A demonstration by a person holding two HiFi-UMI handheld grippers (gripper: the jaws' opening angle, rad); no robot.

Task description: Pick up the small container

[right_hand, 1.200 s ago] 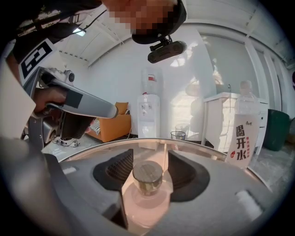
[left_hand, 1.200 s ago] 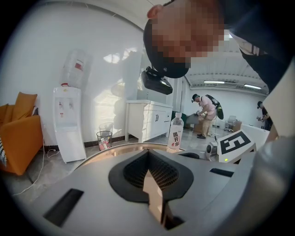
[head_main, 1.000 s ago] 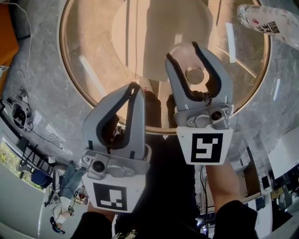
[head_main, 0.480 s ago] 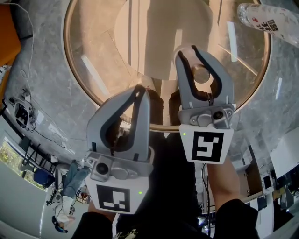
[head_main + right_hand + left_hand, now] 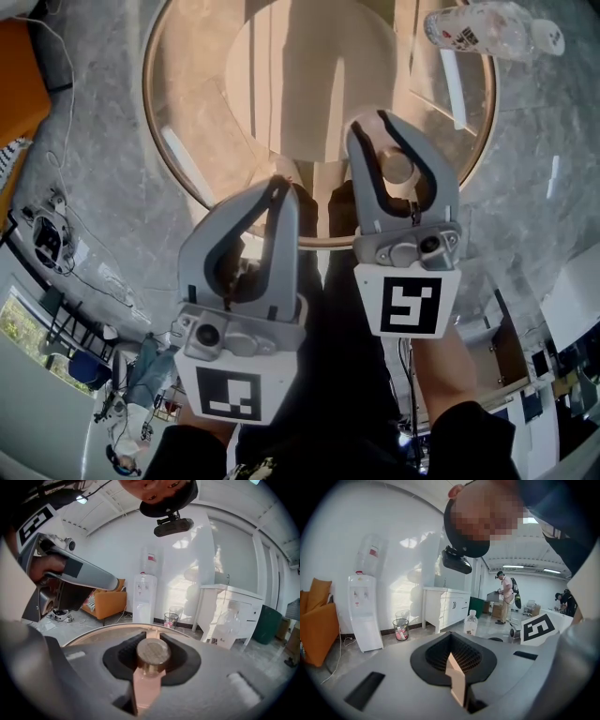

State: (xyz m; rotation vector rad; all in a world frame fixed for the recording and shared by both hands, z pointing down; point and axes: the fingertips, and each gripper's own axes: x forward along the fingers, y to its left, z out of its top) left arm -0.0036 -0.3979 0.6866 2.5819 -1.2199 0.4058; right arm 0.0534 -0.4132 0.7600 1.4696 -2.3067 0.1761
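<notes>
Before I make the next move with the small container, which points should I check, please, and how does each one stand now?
1. Small container between the jaws of the right gripper: ok. The jaws have just closed on it.
2. Container upright, cap on top: ok, as far as both views show.
3. Container lifted free of the glass table: cannot tell.
4. Left gripper shut, nothing in it, apart from the container: ok.
5. Plastic bottle at the far side of the table, well away from both grippers: ok.
</notes>
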